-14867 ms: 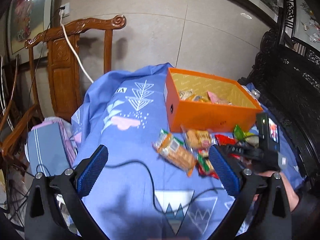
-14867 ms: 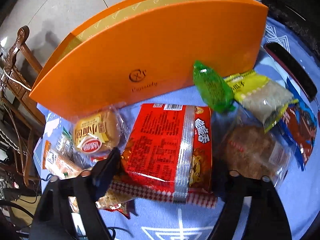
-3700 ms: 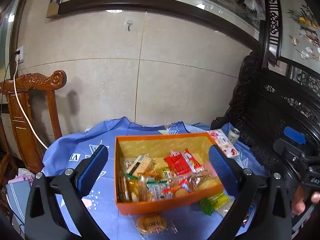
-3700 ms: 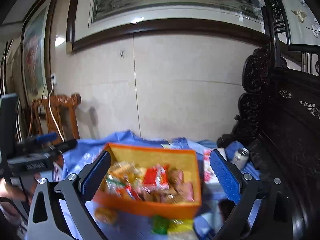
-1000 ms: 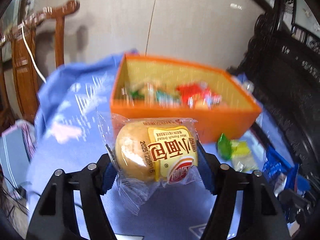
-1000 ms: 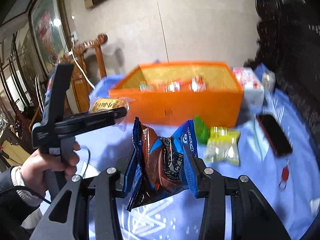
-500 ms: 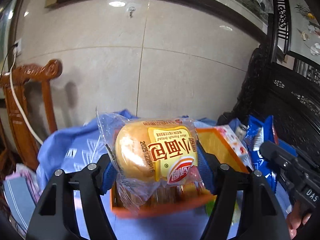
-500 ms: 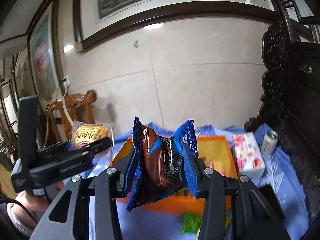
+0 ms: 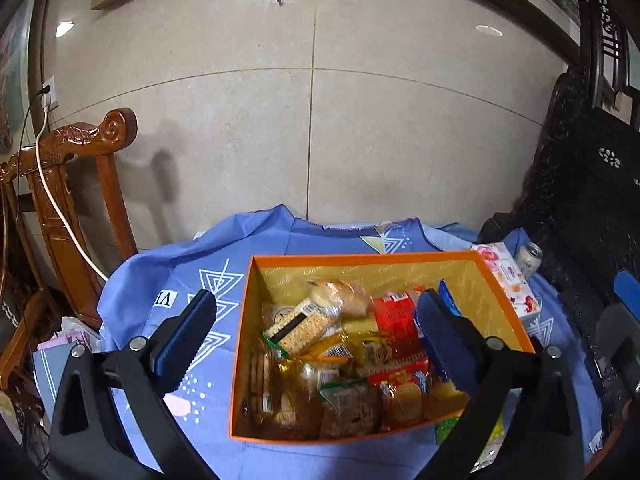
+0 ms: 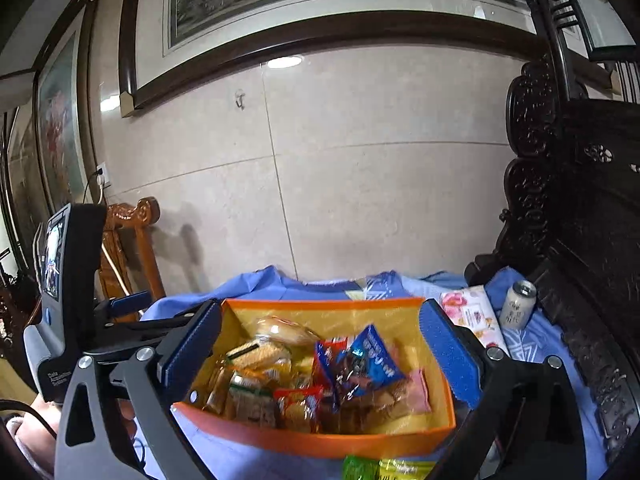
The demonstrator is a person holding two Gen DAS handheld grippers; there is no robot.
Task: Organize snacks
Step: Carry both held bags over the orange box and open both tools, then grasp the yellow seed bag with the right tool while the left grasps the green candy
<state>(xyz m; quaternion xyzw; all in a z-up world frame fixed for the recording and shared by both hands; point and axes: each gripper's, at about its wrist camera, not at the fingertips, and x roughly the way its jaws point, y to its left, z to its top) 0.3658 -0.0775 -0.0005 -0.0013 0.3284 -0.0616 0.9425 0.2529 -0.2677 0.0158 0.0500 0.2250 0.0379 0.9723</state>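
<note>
Both my grippers, left (image 9: 316,336) and right (image 10: 320,354), hang spread wide and hold nothing above the orange box (image 9: 360,434). The bun (image 9: 340,298) and blue packet (image 10: 370,356) (slightly blurred) lie inside among other snacks.

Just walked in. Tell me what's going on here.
A person is sorting snacks into an orange box on a blue cloth. Both the left gripper and the right gripper hover open and empty above the box. A bun and a blue packet lie inside. A green packet sits outside.
</note>
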